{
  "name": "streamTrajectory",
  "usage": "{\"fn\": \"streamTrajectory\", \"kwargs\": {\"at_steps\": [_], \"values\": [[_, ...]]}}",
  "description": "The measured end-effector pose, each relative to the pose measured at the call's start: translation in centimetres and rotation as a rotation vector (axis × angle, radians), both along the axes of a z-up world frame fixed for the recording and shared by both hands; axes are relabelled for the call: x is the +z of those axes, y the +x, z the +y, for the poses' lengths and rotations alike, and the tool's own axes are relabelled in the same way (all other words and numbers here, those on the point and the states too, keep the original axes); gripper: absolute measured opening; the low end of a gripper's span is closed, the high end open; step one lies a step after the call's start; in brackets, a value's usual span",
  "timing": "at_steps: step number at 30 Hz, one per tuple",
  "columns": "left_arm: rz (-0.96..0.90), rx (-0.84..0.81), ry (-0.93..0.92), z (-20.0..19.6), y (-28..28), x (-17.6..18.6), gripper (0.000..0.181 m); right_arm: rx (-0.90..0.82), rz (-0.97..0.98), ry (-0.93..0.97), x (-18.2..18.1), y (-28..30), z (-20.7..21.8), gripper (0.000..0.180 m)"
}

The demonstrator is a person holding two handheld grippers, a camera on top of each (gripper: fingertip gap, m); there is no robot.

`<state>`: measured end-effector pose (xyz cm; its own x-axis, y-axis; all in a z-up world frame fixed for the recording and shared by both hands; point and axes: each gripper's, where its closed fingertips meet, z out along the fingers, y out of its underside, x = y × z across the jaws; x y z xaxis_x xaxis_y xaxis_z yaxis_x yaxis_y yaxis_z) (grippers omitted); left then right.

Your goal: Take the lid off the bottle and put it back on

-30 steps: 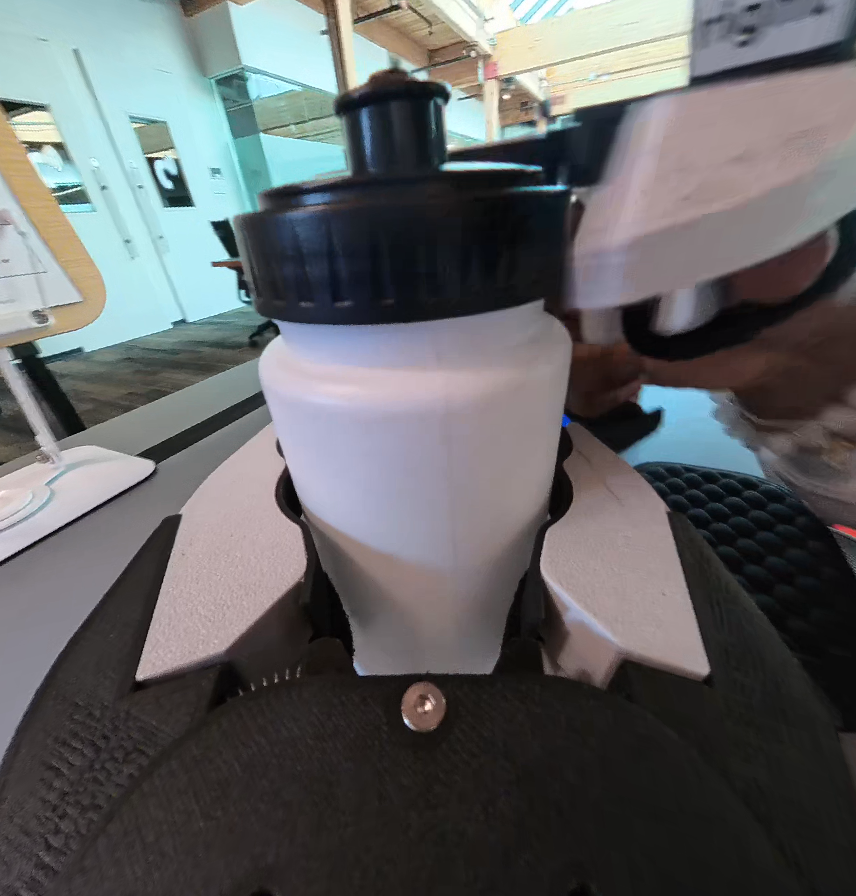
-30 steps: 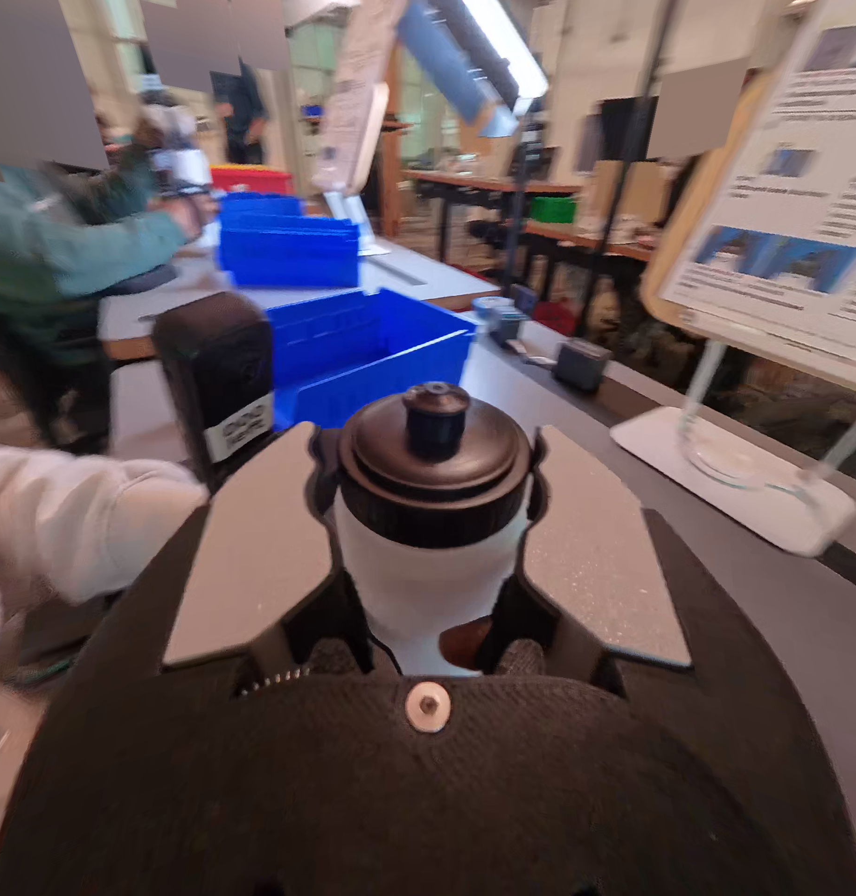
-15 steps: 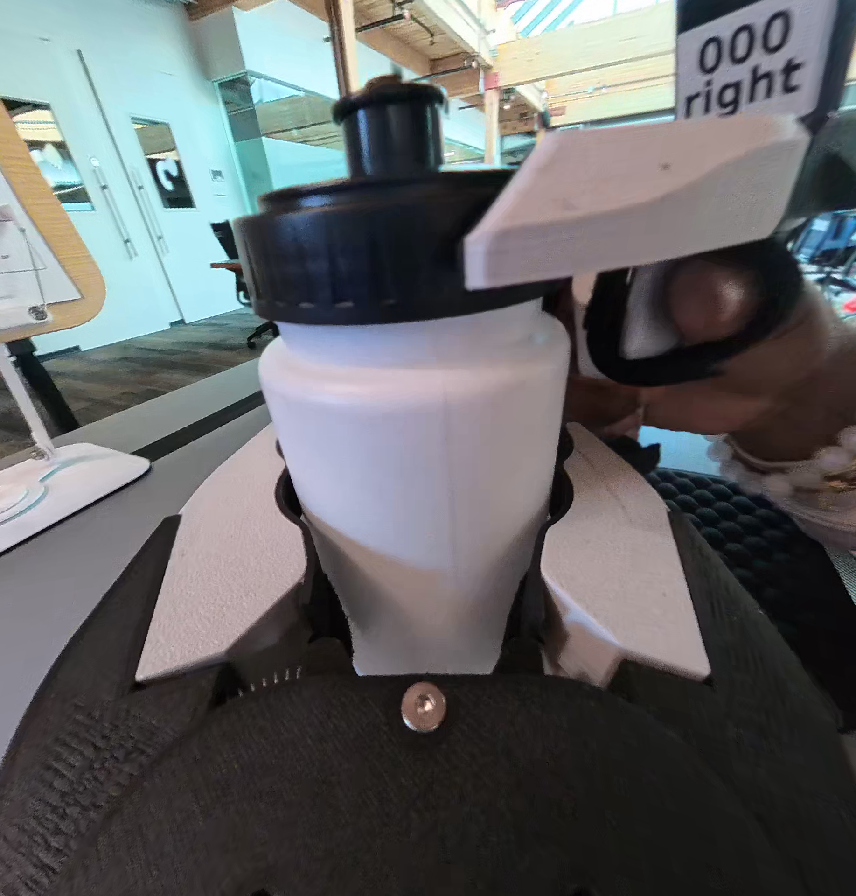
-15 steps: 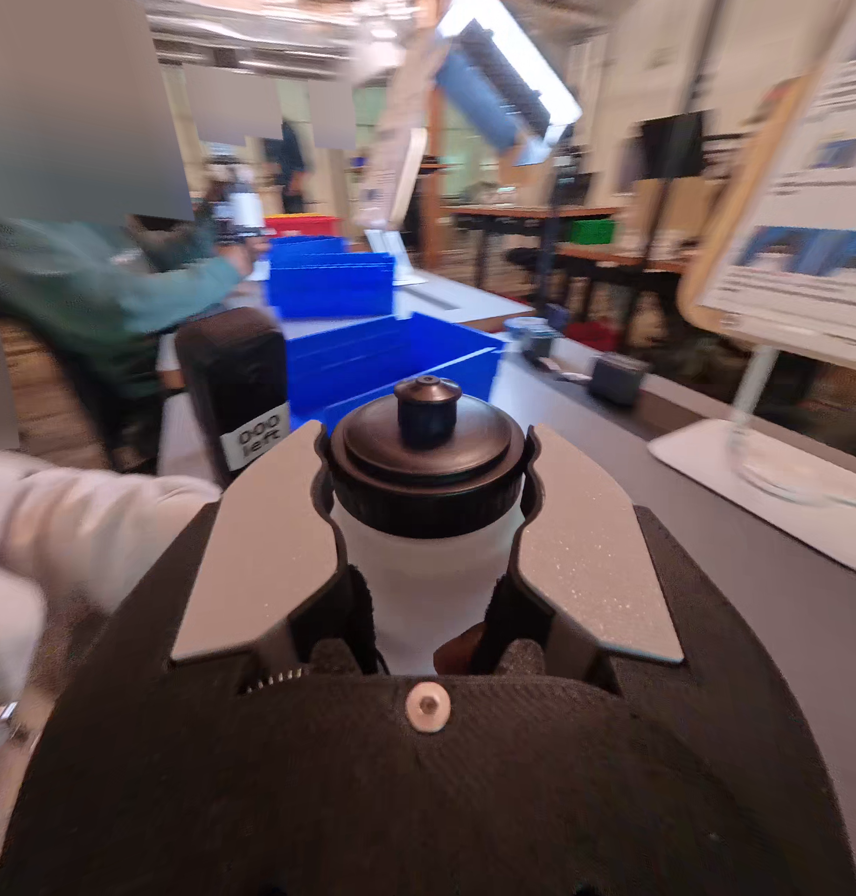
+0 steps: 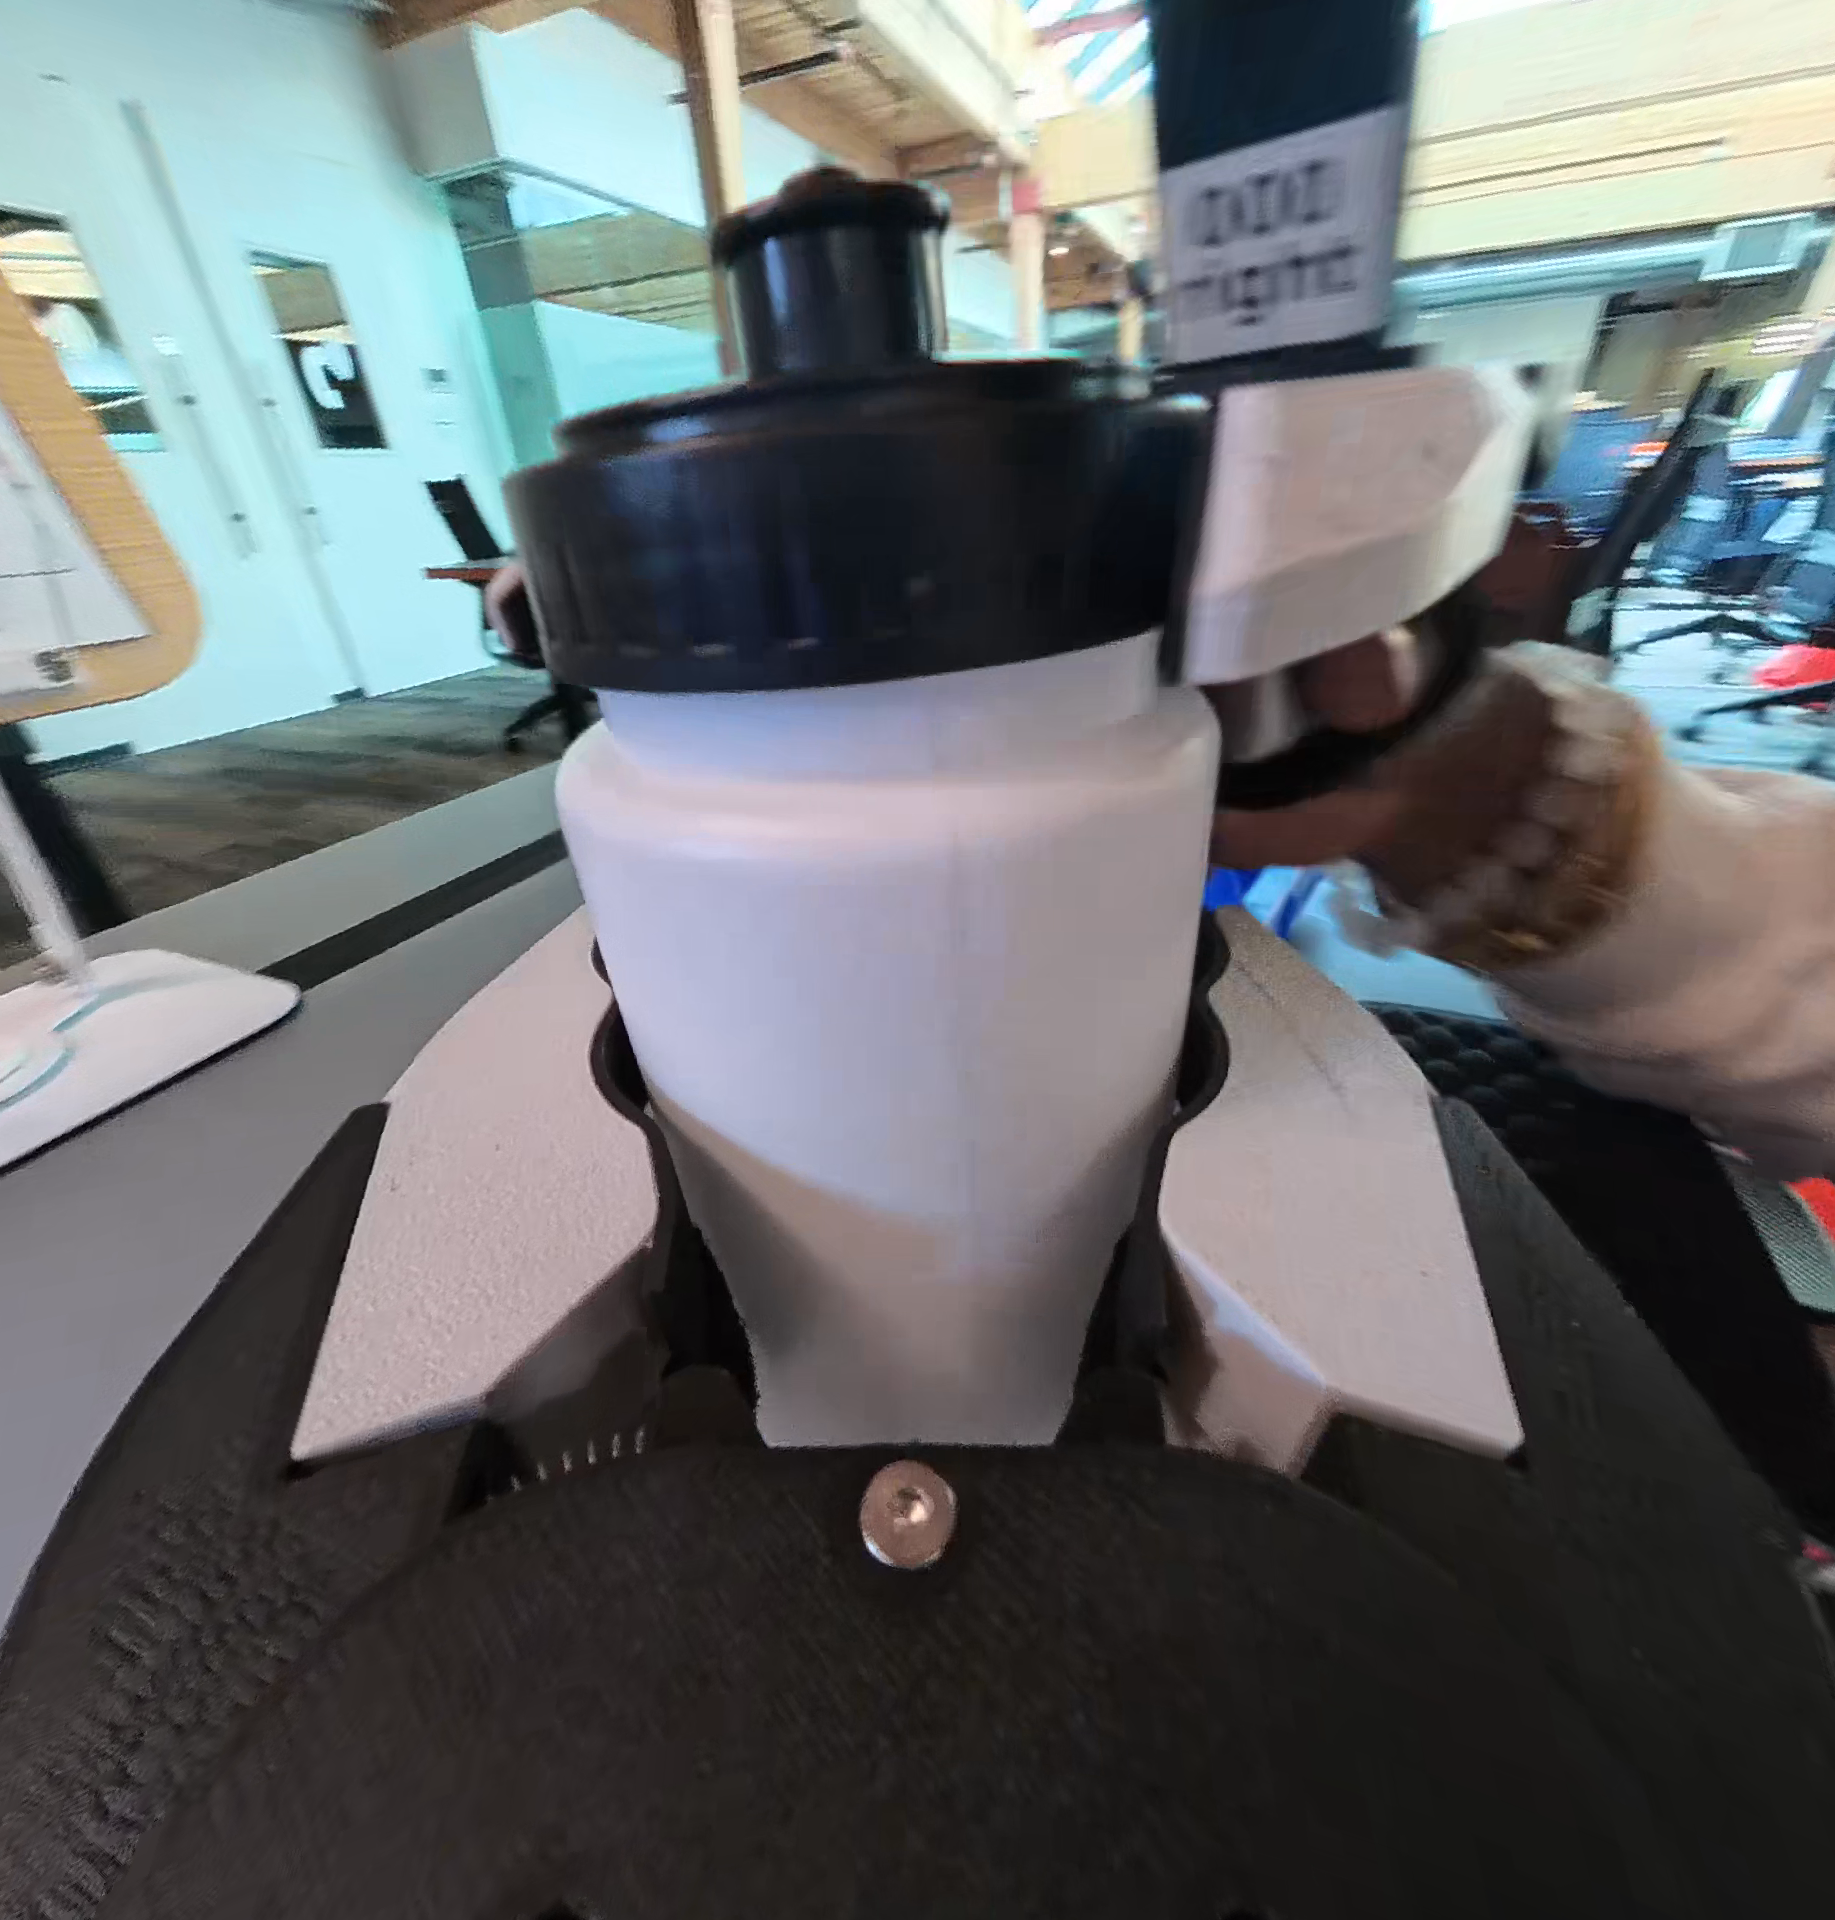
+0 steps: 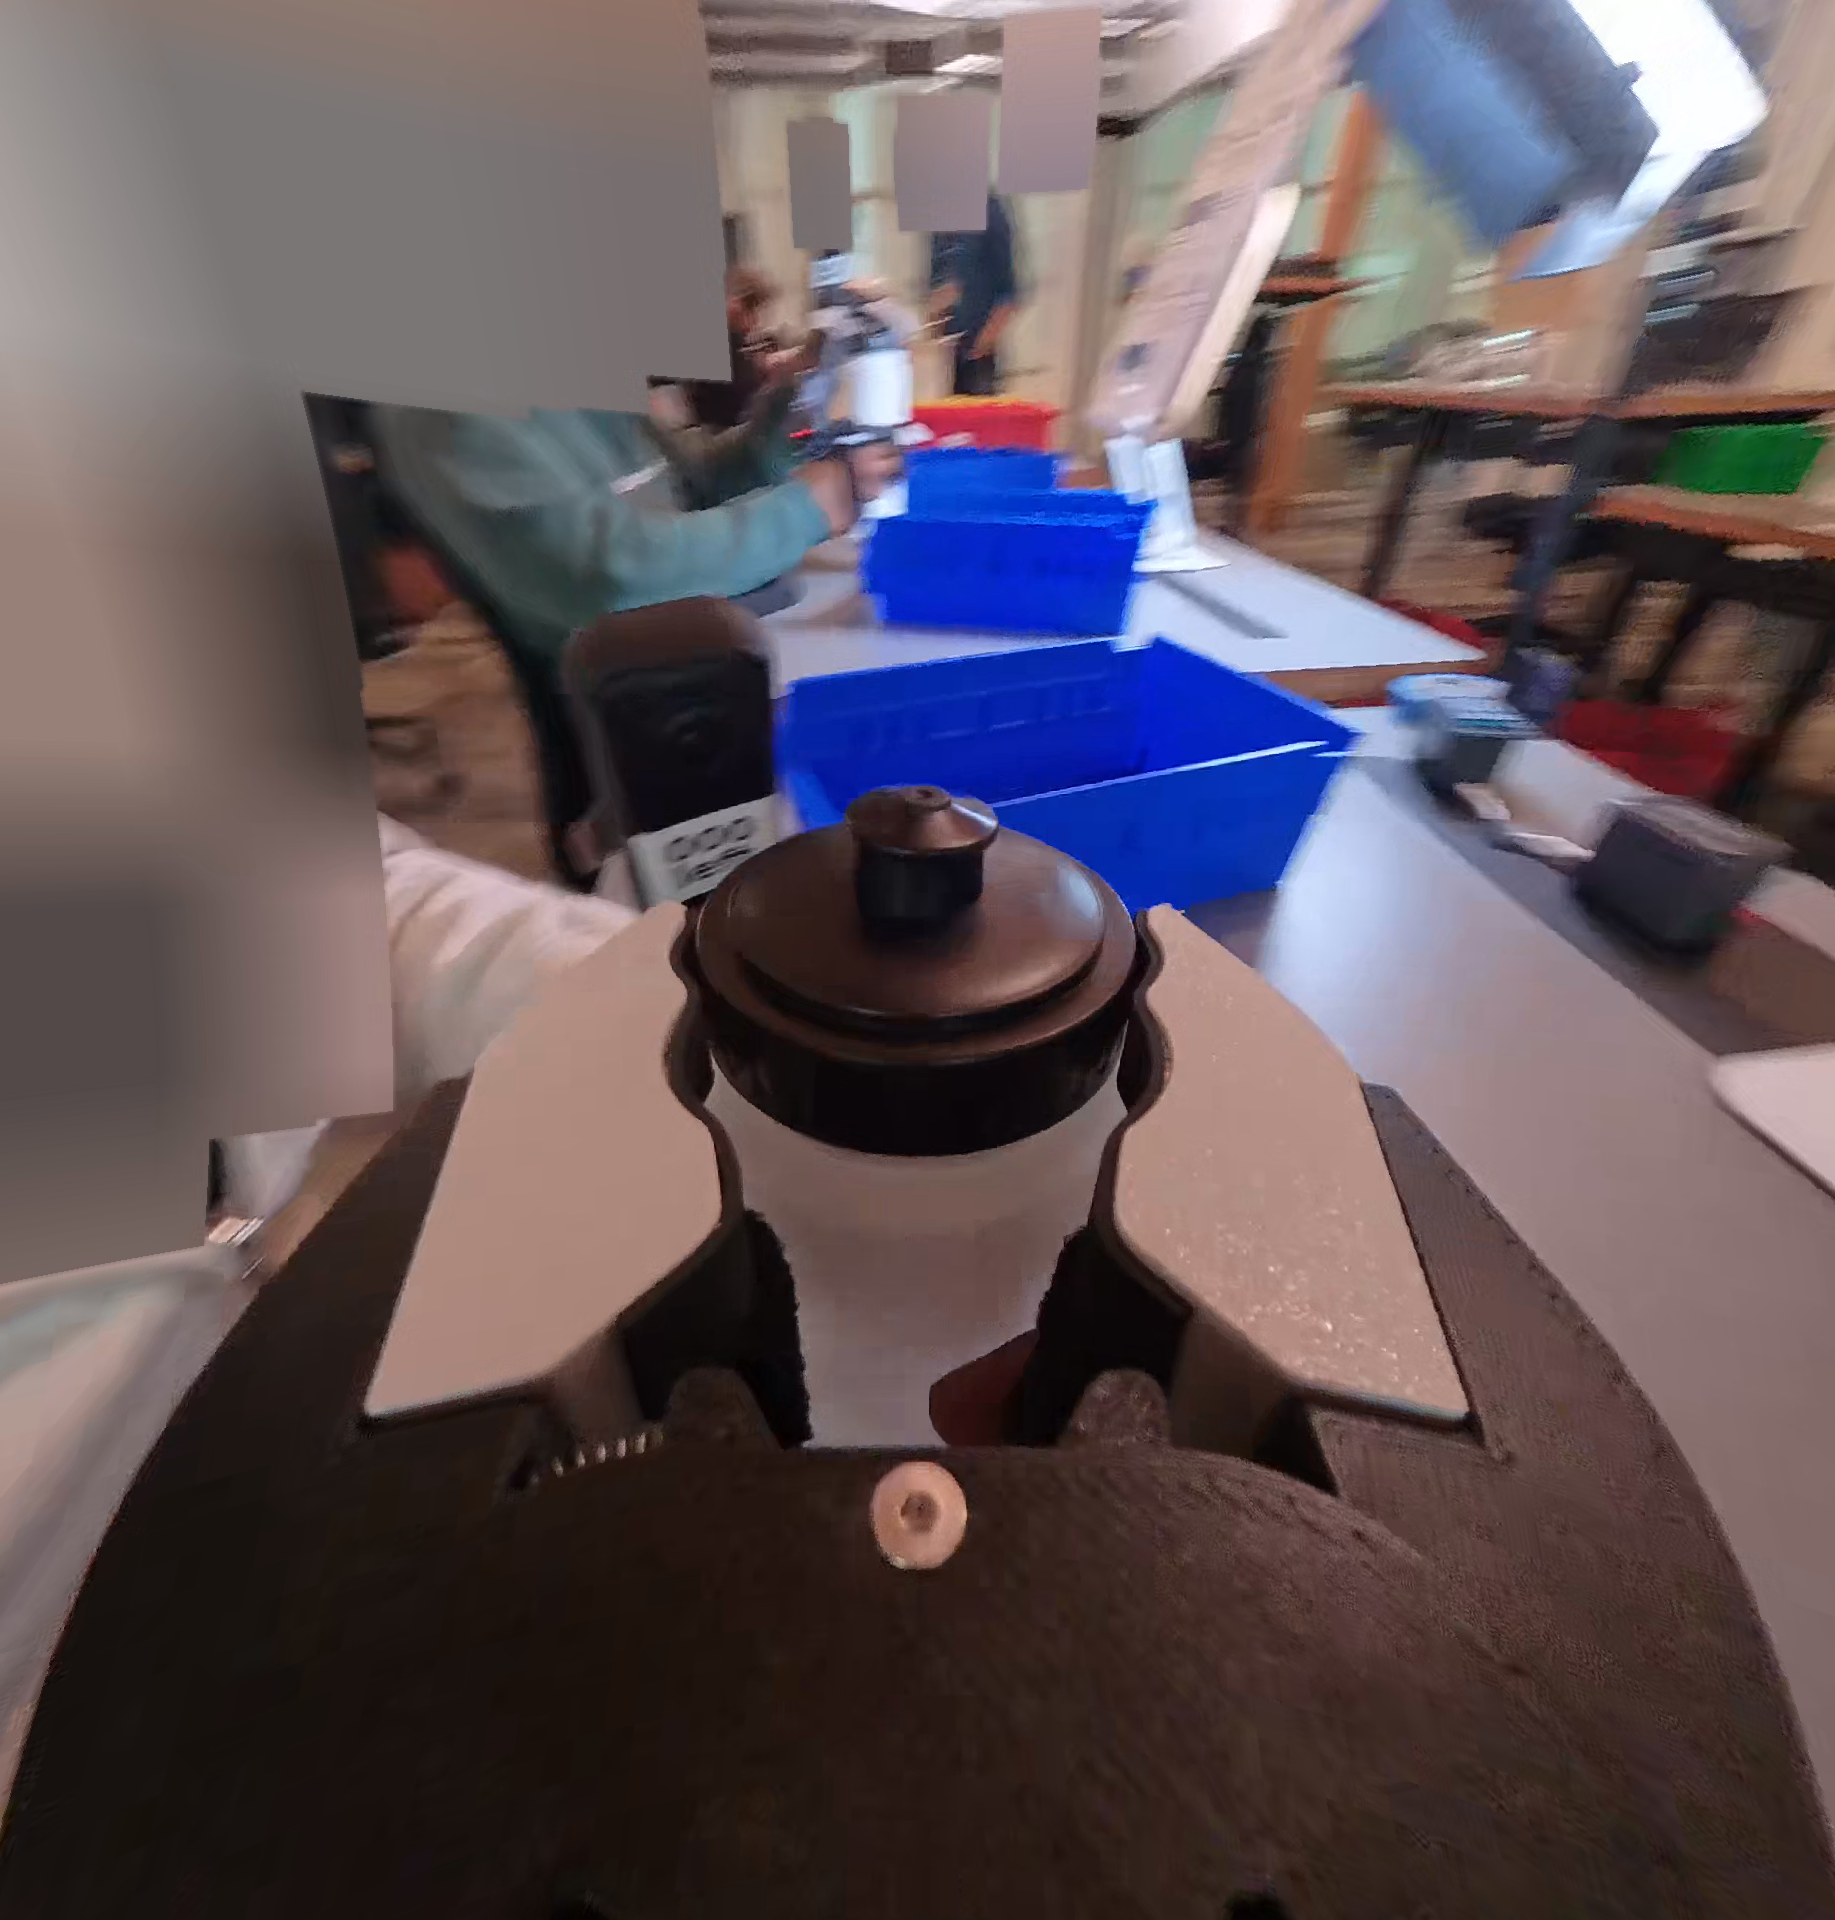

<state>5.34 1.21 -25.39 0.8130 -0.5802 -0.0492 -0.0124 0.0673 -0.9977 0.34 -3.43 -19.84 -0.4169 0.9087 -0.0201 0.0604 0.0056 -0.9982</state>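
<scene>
A white bottle (image 5: 892, 935) with a black spouted lid (image 5: 851, 540) stands upright between the fingers of my left gripper (image 5: 902, 966), which is shut on its body. My right gripper (image 6: 913, 935) is shut on the lid (image 6: 913, 997), one finger on each side of its ribbed rim, with the bottle body (image 6: 913, 1226) below. In the left wrist view, one white right finger (image 5: 1339, 540) presses the lid's right side. A white band of neck shows under the lid there. The left gripper's black body (image 6: 684, 748) shows behind the lid.
The grey table (image 5: 165, 1195) holds a sign stand's white base (image 5: 92, 1049) on the left. Blue bins (image 6: 1079, 790) and a small black box (image 6: 1671, 873) sit beyond the bottle. A person in a teal sleeve (image 6: 580, 520) works at the far table. The grippers' ends are close to 7 cm from one another.
My right gripper has turned around the lid while staying shut on it; its finger moved from the lid's front to its right side. A band of neck now shows. The left gripper held still.
</scene>
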Motion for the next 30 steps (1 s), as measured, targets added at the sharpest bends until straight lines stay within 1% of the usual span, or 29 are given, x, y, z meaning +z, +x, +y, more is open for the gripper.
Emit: {"fn": "streamTrajectory", "kwargs": {"at_steps": [2, 3, 4, 5, 6, 7, 8, 10, 12, 13, 14, 16, 17, 18, 20, 21, 22, 23, 24, 25, 26, 27, 30], "values": [[0.010, 0.056, 0.003, 0.3, -0.2, 0.0, 0.101, -0.258, 0.011, 0.018, 0.0, -0.3, 0.7, 0.078], [0.018, 0.056, 0.010, 0.2, -0.1, 0.0, 0.101, -0.377, 0.001, 0.049, -0.1, -0.2, 1.0, 0.078], [0.025, 0.041, 0.017, 0.1, 0.1, 0.0, 0.101, -0.450, -0.011, 0.064, -0.1, 0.0, 1.1, 0.078], [0.027, 0.022, 0.022, -0.1, 0.2, 0.0, 0.101, -0.461, -0.031, 0.076, -0.1, 0.1, 0.9, 0.078], [0.026, -0.007, 0.023, -0.2, 0.3, 0.0, 0.101, -0.403, -0.053, 0.097, -0.2, 0.1, 0.4, 0.084], [0.024, -0.044, 0.024, -0.4, 0.6, 0.0, 0.101, -0.310, -0.064, 0.099, -0.1, 0.0, -0.2, 0.105], [0.019, -0.084, 0.023, -0.6, 0.8, 0.0, 0.101, -0.203, -0.083, 0.087, 0.0, 0.0, -0.7, 0.121], [0.000, -0.156, 0.016, -1.0, 1.0, 0.0, 0.101, 0.068, -0.100, 0.059, 0.1, 0.9, -2.1, 0.112], [-0.028, -0.222, 0.003, -1.5, 1.3, 0.0, 0.101, 0.190, -0.095, 0.045, 0.2, 1.1, -1.9, 0.103], [-0.032, -0.233, 0.005, -1.6, 1.3, 0.0, 0.100, 0.234, -0.092, 0.051, 0.0, 1.0, -1.9, 0.088], [-0.031, -0.231, 0.008, -1.6, 1.3, 0.0, 0.100, 0.230, -0.089, 0.059, -0.3, 0.7, -1.6, 0.078], [-0.027, -0.198, 0.013, -1.5, 1.2, 0.0, 0.100, 0.211, -0.053, 0.046, -0.2, 0.6, -1.6, 0.078], [-0.028, -0.153, 0.011, -1.2, 0.9, 0.0, 0.100, 0.148, -0.041, 0.037, -0.2, 0.4, -1.3, 0.078], [-0.026, -0.097, 0.005, -0.8, 0.6, 0.0, 0.100, 0.044, -0.037, 0.017, -0.2, 0.0, -0.7, 0.078], [-0.015, -0.006, 0.003, -0.2, 0.2, -0.1, 0.100, -0.249, -0.028, 0.014, -0.2, -0.4, 0.5, 0.079], [-0.001, 0.008, 0.016, -0.2, 0.3, -0.1, 0.100, -0.398, -0.031, 0.031, -0.3, -0.3, 1.0, 0.079], [0.011, 0.003, 0.030, -0.3, 0.5, 0.0, 0.100, -0.495, -0.041, 0.061, -0.3, -0.1, 1.0, 0.080], [0.015, -0.010, 0.033, -0.4, 0.5, 0.0, 0.100, -0.527, -0.062, 0.110, -0.5, 0.0, 0.9, 0.080], [0.008, -0.022, 0.026, -0.4, 0.5, 0.0, 0.100, -0.472, -0.094, 0.146, -0.8, 0.1, 0.2, 0.096], [-0.005, -0.043, 0.020, -0.5, 0.4, 0.0, 0.100, -0.363, -0.120, 0.144, -0.9, 0.0, -0.9, 0.117], [-0.013, -0.086, 0.020, -0.7, 0.6, 0.0, 0.100, -0.259, -0.146, 0.129, -0.9, 0.1, -1.4, 0.124], [-0.014, -0.135, 0.021, -1.0, 0.8, 0.0, 0.100, -0.151, -0.155, 0.130, -0.8, 0.3, -1.8, 0.118], [-0.017, -0.243, 0.013, -1.8, 1.4, 0.0, 0.100, 0.125, -0.092, 0.157, -0.1, 1.0, -2.3, 0.099]]}}
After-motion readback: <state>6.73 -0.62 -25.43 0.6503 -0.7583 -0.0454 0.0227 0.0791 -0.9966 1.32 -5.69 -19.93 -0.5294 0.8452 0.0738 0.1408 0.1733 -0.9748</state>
